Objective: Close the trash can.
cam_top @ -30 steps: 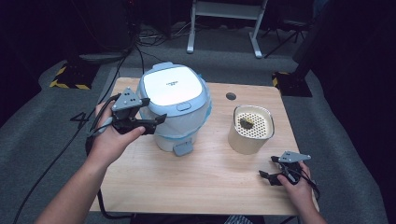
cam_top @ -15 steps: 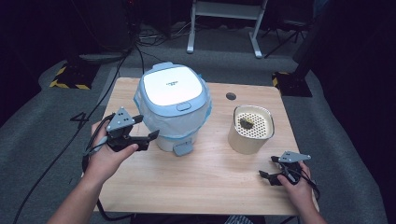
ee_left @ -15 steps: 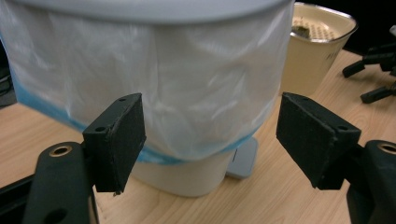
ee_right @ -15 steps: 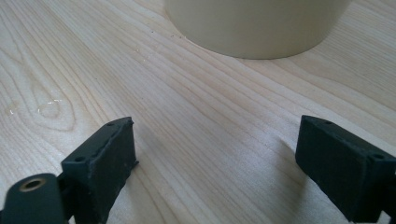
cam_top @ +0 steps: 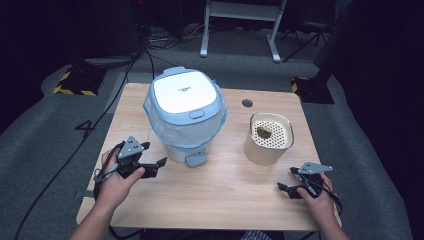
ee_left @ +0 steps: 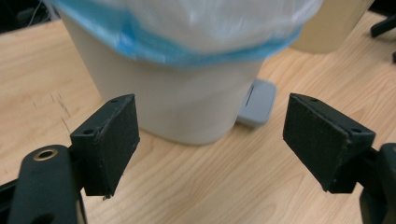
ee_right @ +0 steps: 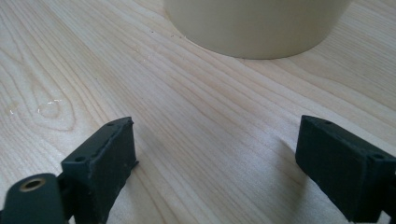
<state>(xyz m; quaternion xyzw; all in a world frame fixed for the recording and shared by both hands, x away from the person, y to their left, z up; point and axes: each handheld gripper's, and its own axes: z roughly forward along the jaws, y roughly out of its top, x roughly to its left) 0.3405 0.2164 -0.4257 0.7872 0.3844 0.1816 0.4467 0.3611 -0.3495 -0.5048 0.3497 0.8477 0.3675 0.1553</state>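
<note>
- The white pedal bin [cam_top: 186,117] with a blue liner and closed lid stands upright mid-desk, its grey pedal [cam_top: 196,160] pointing toward me.
- My left tool [cam_top: 147,160] sits low beside the bin's base, jaws just opened wider, holding nothing.
- The cream round perforated container [cam_top: 268,138] holds a dark scrap [cam_top: 263,132].
- My right tool [cam_top: 290,181] rests wide open, empty, near the wooden desk [cam_top: 225,195]'s front edge.

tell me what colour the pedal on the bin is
Grey-blue pedal, clearest in the left gripper view.

place: lab/studio | wooden table [cam_top: 220,190], floor cables [cam_top: 60,165] (dark carpet)
</note>
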